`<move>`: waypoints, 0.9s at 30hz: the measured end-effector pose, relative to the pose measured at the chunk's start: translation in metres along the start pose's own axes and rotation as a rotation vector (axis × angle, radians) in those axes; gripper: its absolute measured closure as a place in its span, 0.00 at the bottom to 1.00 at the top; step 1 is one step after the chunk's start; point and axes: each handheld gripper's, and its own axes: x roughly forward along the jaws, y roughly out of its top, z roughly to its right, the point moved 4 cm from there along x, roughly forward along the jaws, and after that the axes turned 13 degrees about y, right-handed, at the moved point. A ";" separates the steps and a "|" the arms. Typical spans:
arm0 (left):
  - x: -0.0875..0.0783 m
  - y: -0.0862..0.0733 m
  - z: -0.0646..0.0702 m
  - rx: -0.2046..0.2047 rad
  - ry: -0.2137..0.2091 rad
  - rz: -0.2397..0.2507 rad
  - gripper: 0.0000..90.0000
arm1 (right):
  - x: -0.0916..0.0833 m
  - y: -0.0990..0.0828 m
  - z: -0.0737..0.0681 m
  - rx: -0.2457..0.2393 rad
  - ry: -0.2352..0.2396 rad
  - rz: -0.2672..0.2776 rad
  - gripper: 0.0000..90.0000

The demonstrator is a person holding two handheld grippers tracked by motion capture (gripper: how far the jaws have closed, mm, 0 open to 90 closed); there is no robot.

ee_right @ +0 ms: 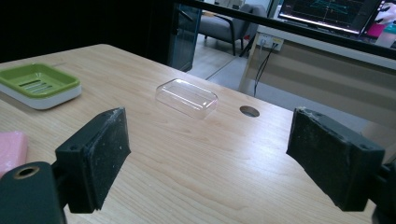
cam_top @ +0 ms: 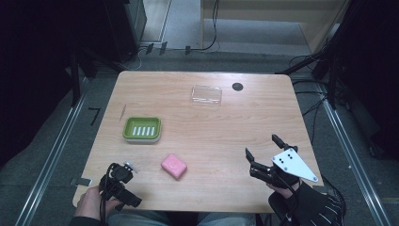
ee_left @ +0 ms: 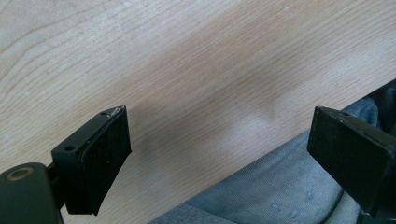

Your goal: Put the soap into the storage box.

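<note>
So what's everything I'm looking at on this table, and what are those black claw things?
soap dish: one, green with a white slotted insert, left of the table's middle.
soap bar: one, pink, near edge, below and right of the dish.
clear lid: one, transparent plastic, far side.
round hole: one, dark, just right of the lid.
table: one, light wood.
left gripper: one, black, jaws open over the near left edge, holding nothing.
right gripper: one, black with a grey plate, jaws open, near right corner.
</note>
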 end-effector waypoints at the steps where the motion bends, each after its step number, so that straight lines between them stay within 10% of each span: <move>1: 0.000 0.000 0.000 -0.001 -0.001 0.000 0.08 | 0.001 0.000 0.000 0.001 0.003 0.001 0.15; 27: -0.013 0.028 0.018 0.023 -0.030 0.061 0.05 | 0.008 0.001 -0.003 -0.013 0.020 -0.024 0.15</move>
